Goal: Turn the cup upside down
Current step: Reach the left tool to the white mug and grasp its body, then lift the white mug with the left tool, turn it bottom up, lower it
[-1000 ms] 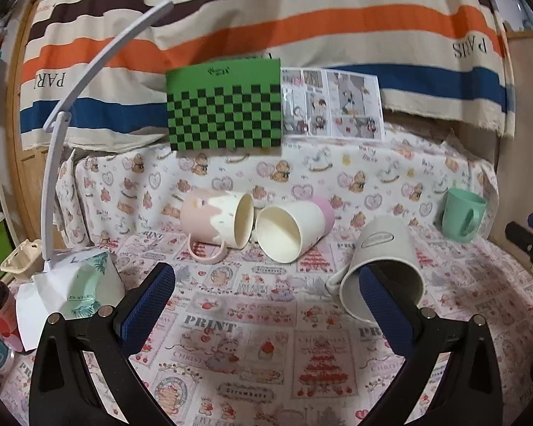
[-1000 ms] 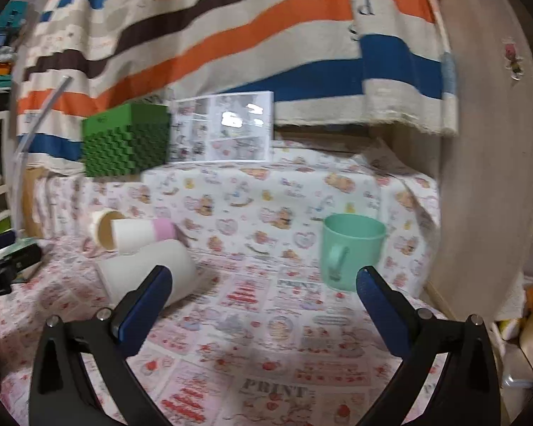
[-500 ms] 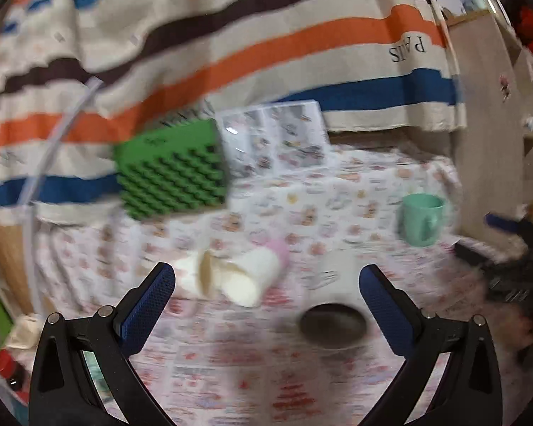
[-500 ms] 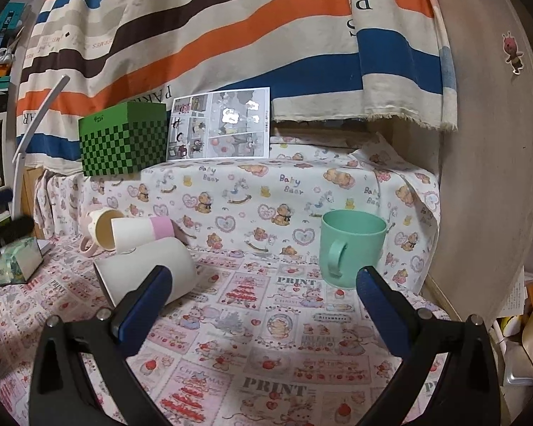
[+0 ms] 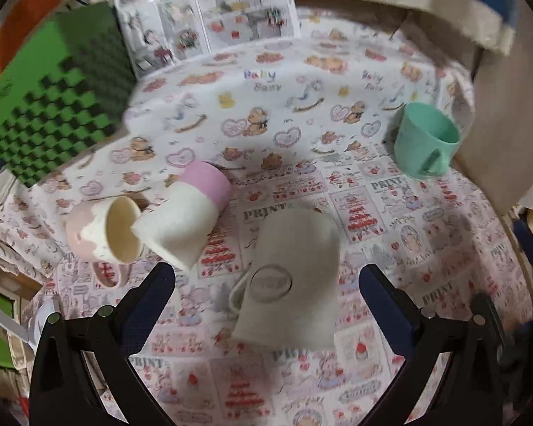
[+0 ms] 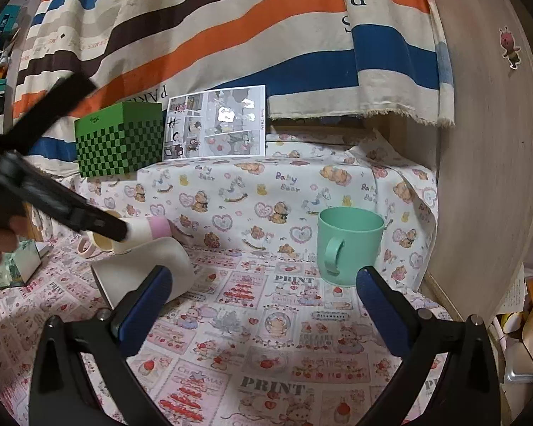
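The big white cup (image 5: 295, 277) is lying on its side on the printed cloth over the counter (image 5: 426, 234), handle (image 5: 238, 293) off to its left and its mouth pointing toward the left claw. It's now almost dead centre between the left claw's (image 5: 266, 284) fingers; a second ago that claw was hanging back at low level, and since then it's swung up and over, so it's looking down on the cup from above. Both jaws are spread wide and holding nothing. Looks like it's lining up a grab on that cup, which hasn't been flipped yet.

The right claw (image 6: 263, 284) hasn't really budged: also wide open, empty, hovering low with the mint green mug (image 6: 348, 245) standing upright just ahead of it.

Around the white cup: a white cup with a pink base (image 5: 188, 220) lies on its side just to the left, its rim poking at the mouth of a pink-and-cream mug (image 5: 99, 230), also tipped over. Those two sit close enough that the left finger could clip them on the way down. Further back are a green checkered box (image 5: 53, 117) and a comic page (image 5: 202, 10), well out of the way.
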The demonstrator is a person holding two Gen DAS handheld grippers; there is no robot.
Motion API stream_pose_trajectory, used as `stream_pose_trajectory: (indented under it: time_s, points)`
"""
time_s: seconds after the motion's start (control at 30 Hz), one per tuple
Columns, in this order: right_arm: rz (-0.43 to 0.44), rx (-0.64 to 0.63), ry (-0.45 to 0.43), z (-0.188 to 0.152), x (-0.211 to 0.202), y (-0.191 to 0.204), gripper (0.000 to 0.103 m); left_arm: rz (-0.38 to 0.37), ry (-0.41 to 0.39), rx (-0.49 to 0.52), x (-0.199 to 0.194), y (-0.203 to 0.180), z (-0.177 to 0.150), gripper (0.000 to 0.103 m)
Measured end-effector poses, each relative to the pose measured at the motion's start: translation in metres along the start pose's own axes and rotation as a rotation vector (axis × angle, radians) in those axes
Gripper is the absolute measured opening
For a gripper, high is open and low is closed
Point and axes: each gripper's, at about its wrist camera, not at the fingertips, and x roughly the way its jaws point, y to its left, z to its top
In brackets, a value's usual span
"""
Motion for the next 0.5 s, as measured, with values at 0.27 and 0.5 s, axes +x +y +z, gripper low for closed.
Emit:
stream_pose_trajectory:
  time_s: [0.27,0.5]
  points:
    - [-0.004,-0.007,-0.002,0.000,0.000,0.001,0.103,-0.060,0.163,0.006,0.063,-0.013,0.024,0.090]
    - [-0.004,0.016,0.013,-0.001,0.003,-0.001,0.103,-0.015,0.225,0.007,0.085,-0.023,0.020,0.079]
